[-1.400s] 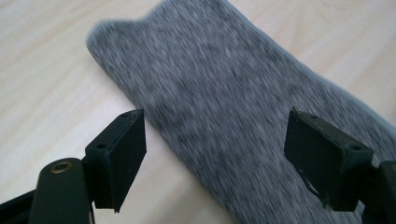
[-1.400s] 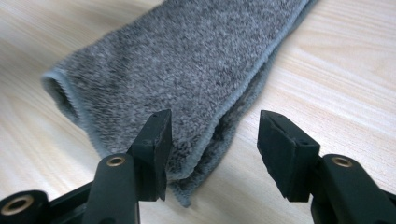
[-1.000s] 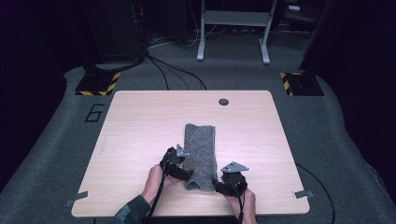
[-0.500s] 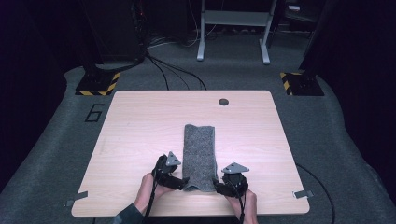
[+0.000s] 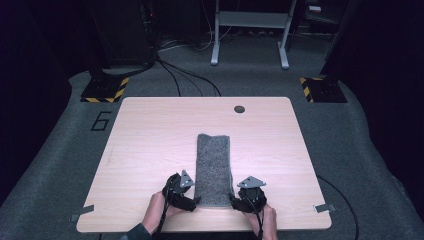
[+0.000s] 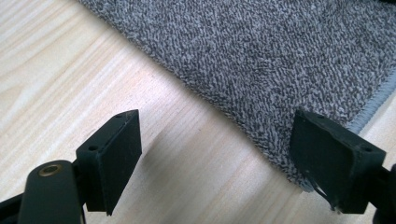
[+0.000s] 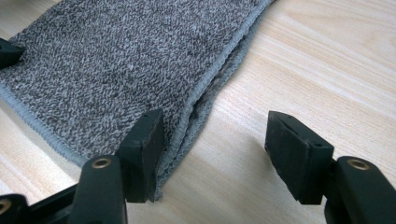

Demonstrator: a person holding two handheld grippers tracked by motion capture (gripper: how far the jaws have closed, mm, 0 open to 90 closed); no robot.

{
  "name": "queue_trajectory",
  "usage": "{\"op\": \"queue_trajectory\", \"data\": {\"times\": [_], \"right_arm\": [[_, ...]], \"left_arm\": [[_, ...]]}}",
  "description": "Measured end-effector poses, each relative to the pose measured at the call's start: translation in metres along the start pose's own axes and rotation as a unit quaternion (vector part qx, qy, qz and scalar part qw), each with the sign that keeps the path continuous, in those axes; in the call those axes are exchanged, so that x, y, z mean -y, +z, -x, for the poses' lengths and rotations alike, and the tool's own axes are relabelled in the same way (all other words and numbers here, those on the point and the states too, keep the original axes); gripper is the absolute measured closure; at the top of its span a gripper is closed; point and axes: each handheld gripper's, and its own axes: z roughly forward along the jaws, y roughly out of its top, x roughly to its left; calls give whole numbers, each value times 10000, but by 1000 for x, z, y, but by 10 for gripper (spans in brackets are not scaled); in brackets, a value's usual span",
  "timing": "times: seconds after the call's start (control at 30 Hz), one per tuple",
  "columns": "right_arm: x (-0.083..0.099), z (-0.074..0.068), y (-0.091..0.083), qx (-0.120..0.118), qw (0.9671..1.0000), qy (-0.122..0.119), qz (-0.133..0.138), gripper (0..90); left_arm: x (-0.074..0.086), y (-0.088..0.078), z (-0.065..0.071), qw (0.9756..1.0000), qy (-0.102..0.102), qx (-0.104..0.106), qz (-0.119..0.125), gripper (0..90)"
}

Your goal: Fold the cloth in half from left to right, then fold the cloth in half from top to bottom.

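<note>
**Two grippers flank the near end of a folded towel**

Two layers show at the grey towel's [image 5: 214, 167] hemmed long edge, so it lies folded into a narrow strip, running away from the person down the middle of the bench [image 5: 150, 145]. The left gripper [image 5: 192, 202] sits just beside the towel's near left corner, jaws apart and empty. The right gripper [image 5: 234, 200] sits at its near right corner; its jaws have just been opening, one resting on the hem, nothing pinched. Bare wood lies open on both sides of the towel and beyond it, up to a small dark hole [image 5: 239, 109].
</note>
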Motion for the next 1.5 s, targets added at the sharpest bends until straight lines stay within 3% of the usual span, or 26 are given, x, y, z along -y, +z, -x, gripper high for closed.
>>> {"op": "queue_trajectory", "data": {"times": [0.2, 0.27, 0.3, 0.47, 0.73, 0.83, 1.2, 1.5], "right_arm": [[0, 5, 0, -186, 9998, 52, -47, 343], [-1, 12, -2, -495, 9987, 128, 13, 293], [-2, 14, -4, -584, 9981, 189, 66, 261], [-20, 26, -9, -563, 9979, 144, 275, 217], [-51, 44, 5, -537, 9980, 178, 286, 155], [-61, 50, 12, -541, 9981, 182, 248, 148], [-83, 61, 36, -590, 9980, 207, 50, 144], [-102, 71, 52, -617, 9978, 250, -28, 116]], "left_arm": [[2, -3, -5, 9996, -210, 190, 0, 152], [0, -7, -11, 9989, -316, 340, 54, 147], [-2, -8, -16, 9989, -370, 275, 125, 144], [-17, -13, -40, 9962, -748, 329, 305, 136], [-37, -1, -73, 9955, -904, 91, 260, 100], [-42, 6, -85, 9934, -1102, 156, 288, 92], [-62, 24, -109, 9924, -1209, 7, 230, 59], [-76, 41, -129, 9896, -1429, -35, 178, 32]]}}
